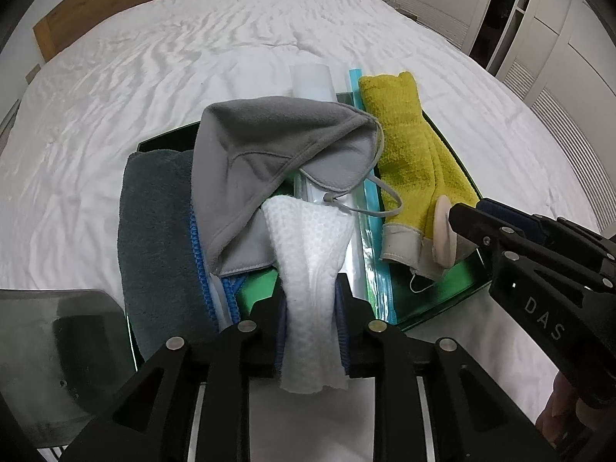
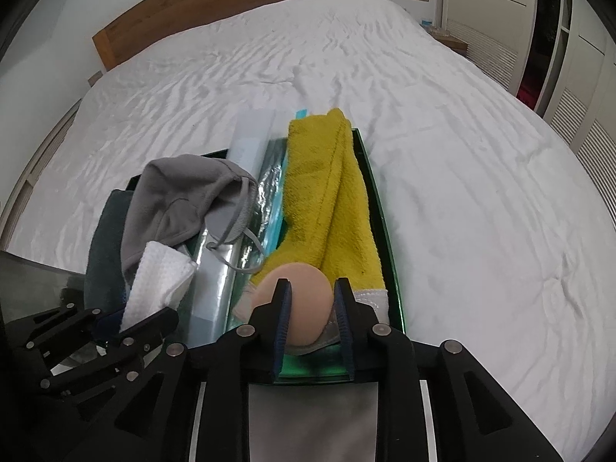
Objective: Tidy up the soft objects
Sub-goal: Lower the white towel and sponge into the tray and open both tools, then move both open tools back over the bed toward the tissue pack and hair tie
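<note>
Where one tray (image 1: 442, 304) sits, two towels (image 1: 408, 146), one mask (image 1: 269, 146)

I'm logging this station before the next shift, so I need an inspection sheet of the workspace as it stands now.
Surface: white wrinkled bed sheet; green tray sits on it.
Job's things: yellow towel, grey fleece cap, dark teal towel, white waffle cloth, beige puff, all in the tray.
Clutter: clear plastic pouches under the cloths.
Grippers: left gripper has the white waffle cloth between its fingers; right gripper straddles the beige puff, with a gap on one side.
Cables: nothing seen.
Surroundings: wooden headboard, white wardrobe doors.
</note>
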Motion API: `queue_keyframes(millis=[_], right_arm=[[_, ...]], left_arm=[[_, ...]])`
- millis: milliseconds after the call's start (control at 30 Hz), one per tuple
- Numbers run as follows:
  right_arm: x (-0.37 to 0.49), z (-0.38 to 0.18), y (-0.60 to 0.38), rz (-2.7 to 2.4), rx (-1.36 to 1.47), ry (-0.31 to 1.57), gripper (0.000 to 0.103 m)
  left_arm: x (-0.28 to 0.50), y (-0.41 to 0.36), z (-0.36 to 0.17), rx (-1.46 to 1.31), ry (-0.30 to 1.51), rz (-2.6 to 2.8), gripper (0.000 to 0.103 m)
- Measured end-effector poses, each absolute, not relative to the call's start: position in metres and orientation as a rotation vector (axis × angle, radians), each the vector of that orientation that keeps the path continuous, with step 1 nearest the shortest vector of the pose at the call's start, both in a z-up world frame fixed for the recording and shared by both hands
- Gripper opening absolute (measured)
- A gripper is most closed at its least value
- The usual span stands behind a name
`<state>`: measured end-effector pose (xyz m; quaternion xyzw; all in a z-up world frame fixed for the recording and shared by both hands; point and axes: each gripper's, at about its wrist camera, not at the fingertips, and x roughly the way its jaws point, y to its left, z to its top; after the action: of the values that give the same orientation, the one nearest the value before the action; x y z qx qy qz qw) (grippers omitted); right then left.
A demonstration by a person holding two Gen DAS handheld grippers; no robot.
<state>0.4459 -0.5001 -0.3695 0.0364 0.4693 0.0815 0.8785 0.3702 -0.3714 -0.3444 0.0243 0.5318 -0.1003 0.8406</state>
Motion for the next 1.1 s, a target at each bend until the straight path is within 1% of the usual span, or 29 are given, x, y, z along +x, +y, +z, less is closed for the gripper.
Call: queue_keyframes(millis=[167, 400, 833, 1100], right_arm=[[0.442, -0.364, -0.500, 0.171, 0.076, 0.965, 0.028], [0.436, -0.353, -0.499, 0.172, 0.085, 0.938, 0.028], [0.415, -0.325, -0.498, 0.167, 0.086, 0.888, 0.029], [0.380, -0.297, -0.491, 0.154, 0.062, 0.847, 0.030]], left_arm=[[0.370, -0.369, -0.339, 0.046, 1.108, -0.211, 0.025], [0.370, -0.365, -0.331, 0.042, 1.086, -0.200, 0.029], [0.356, -0.364, -0.310, 0.027, 1.044, -0.218, 0.029], [0.326, -0.361, -0.282, 0.000, 1.008, -0.285, 0.029]])
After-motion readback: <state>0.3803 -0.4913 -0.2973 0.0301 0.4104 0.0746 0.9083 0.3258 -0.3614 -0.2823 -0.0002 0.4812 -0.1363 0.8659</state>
